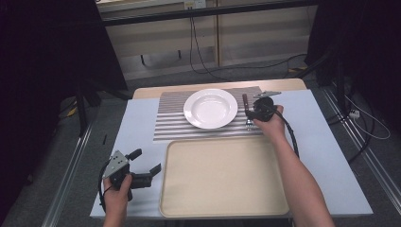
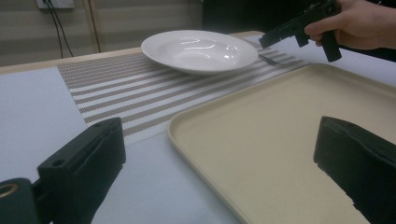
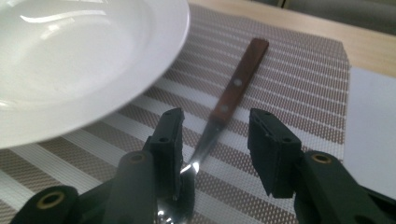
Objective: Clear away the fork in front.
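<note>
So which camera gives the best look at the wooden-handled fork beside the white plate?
The right gripper view: the wooden-handled metal fork lies close between open jaws. The high view shows it small; the left gripper view shows a distant sliver.

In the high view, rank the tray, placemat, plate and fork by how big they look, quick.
Largest to smallest in the high view:
1. Tray, the biggest.
2. Placemat, though the plate covers part of it.
3. Plate.
4. Fork, smallest, with the right gripper over its lower end.

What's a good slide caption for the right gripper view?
Open right gripper straddles a wooden-handled fork beside the white plate.
</note>
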